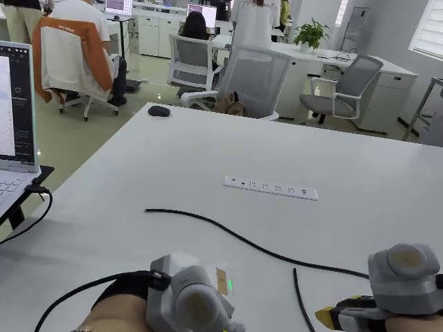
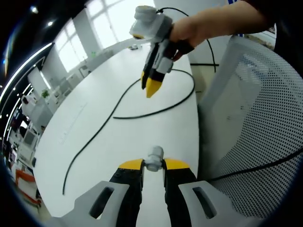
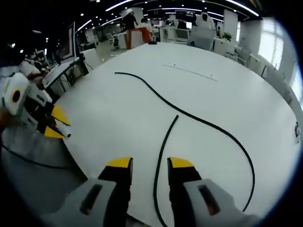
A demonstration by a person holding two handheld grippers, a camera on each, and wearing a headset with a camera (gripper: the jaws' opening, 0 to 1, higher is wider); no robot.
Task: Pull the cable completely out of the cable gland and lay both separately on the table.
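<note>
White table (image 1: 173,159) held the black cable (image 1: 235,237) on my side of the power strip (image 1: 270,187); farther from that strip my left gripper (image 2: 153,165) pinched the cable gland (image 2: 154,156), my right gripper (image 3: 150,163) stood spread

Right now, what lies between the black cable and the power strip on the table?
In the head view, the stretch of table between the cable and the power strip is bare.

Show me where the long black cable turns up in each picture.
Head view: black cable crosses the table, left to lower right.
Left gripper view: curves up the table from lower left.
Right gripper view: one end between the jaws, rest arcing right.
Shared landmark: white power strip.
</note>
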